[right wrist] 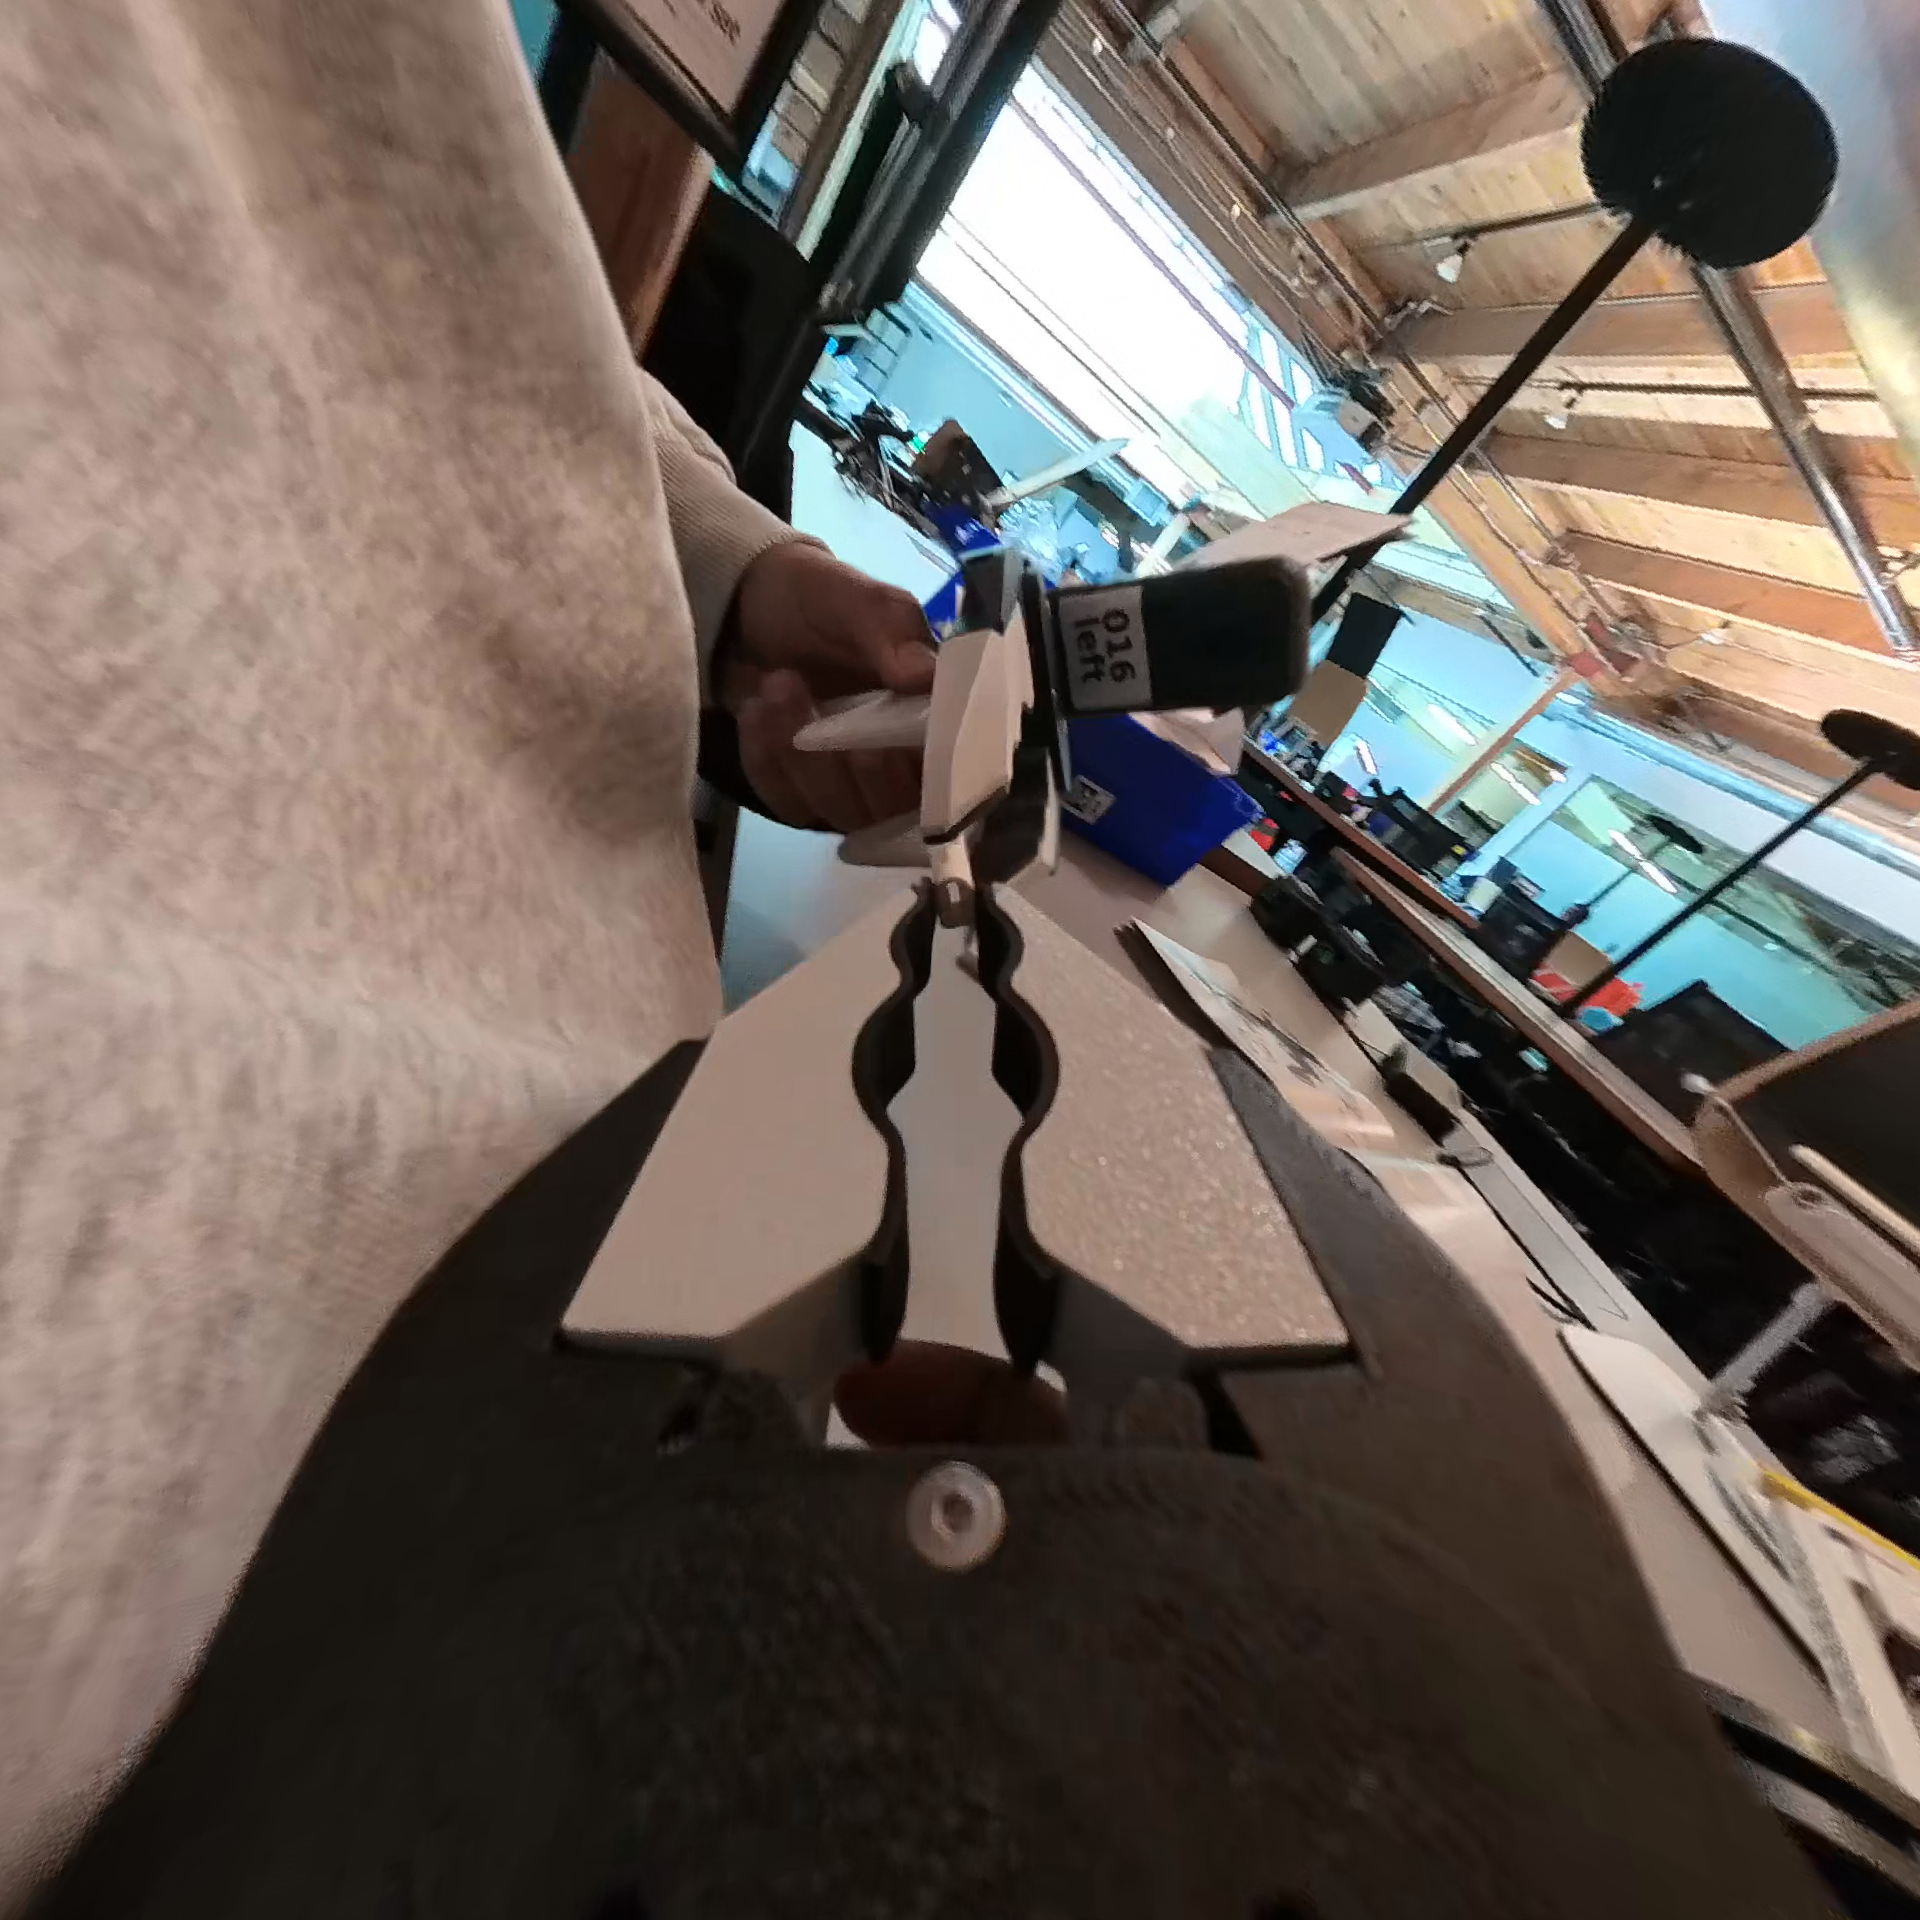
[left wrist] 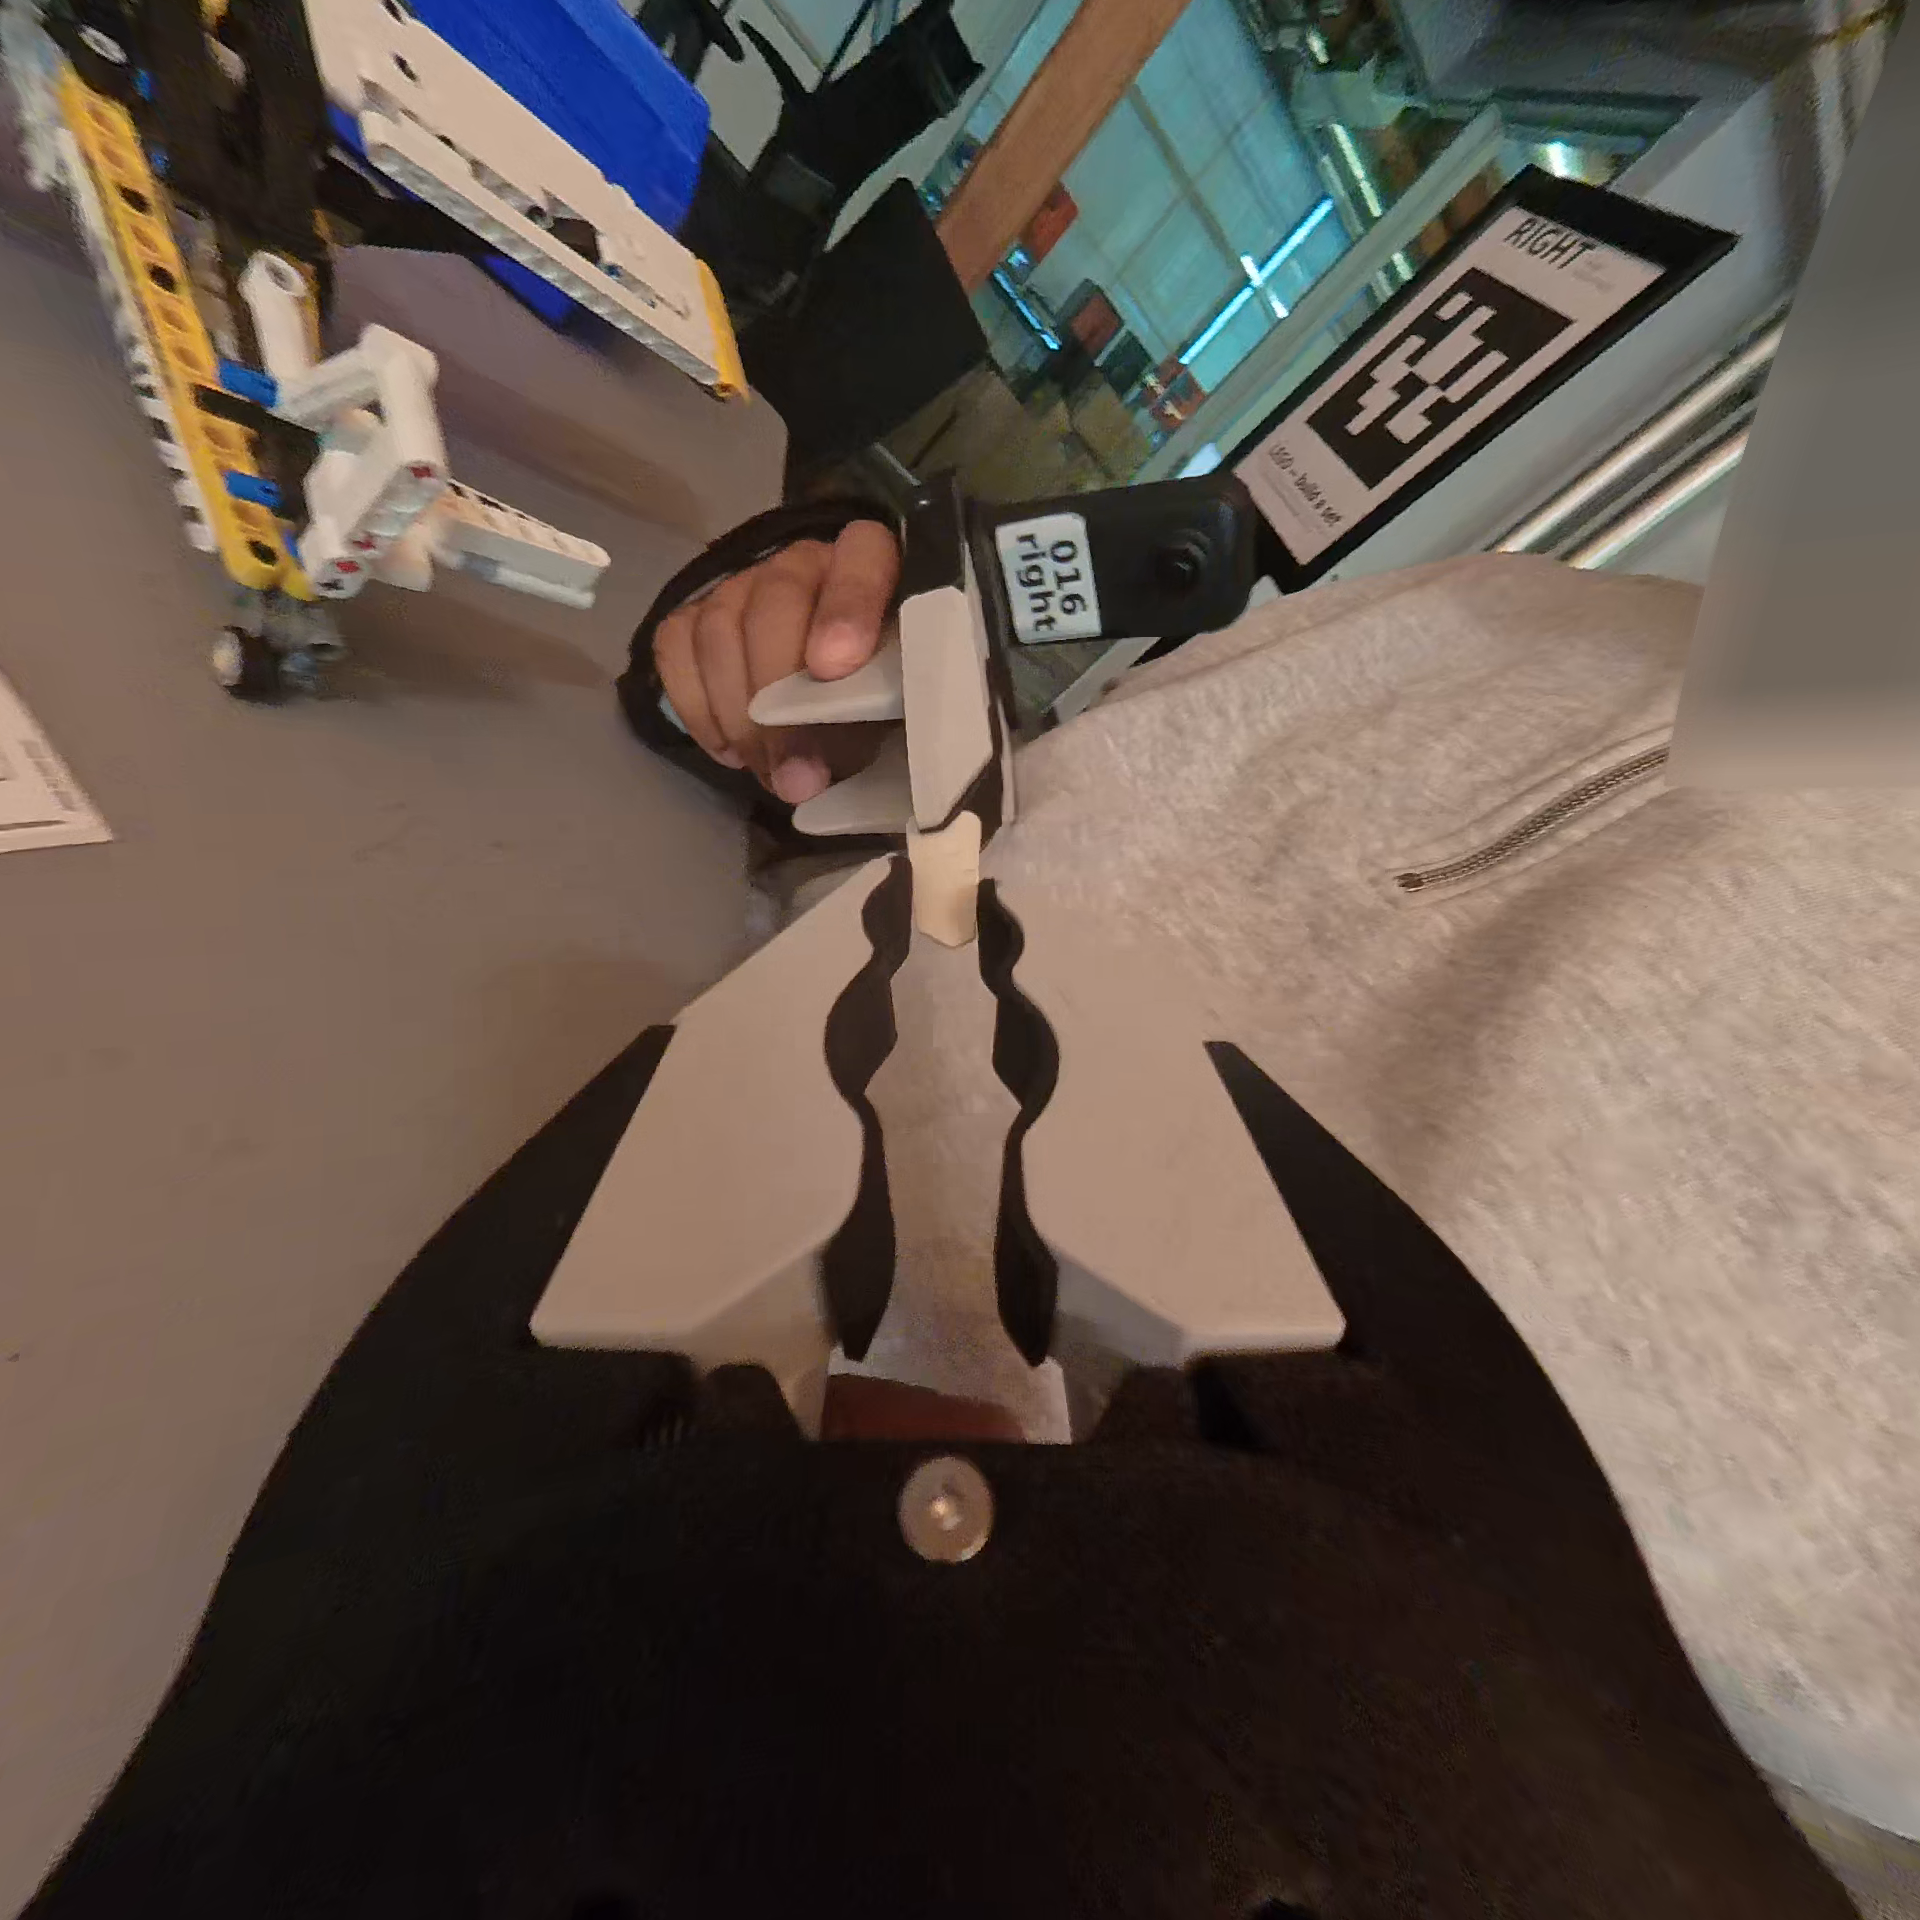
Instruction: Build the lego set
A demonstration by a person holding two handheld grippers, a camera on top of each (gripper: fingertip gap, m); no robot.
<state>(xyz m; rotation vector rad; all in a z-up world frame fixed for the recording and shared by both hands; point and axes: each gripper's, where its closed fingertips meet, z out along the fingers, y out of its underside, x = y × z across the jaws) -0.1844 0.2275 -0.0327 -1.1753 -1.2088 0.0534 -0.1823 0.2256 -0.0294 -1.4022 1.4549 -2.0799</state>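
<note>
A small cream Lego piece [left wrist: 945,888] is held in the air between the two grippers, which meet tip to tip. My left gripper [left wrist: 940,909] has its fingertips closed around the piece's lower end. My right gripper [left wrist: 943,823] comes in from above, held by a hand [left wrist: 790,644], and is shut on the upper end. In the right wrist view my right gripper [right wrist: 953,912] pinches the same piece [right wrist: 951,878], and the left gripper [right wrist: 948,836] is shut on its far end. The partly built yellow, white and black Lego model [left wrist: 260,416] stands on the grey table [left wrist: 312,1039] at the upper left.
A blue bin [left wrist: 582,125] sits behind the model and also shows in the right wrist view [right wrist: 1153,800]. A paper sheet [left wrist: 42,769] lies at the left edge. A marker sign [left wrist: 1455,364] stands behind. The person's grey sweater [left wrist: 1455,987] fills the right. Printed sheets [right wrist: 1247,1018] lie on the table. The grippers are tip to tip, or close to it.
</note>
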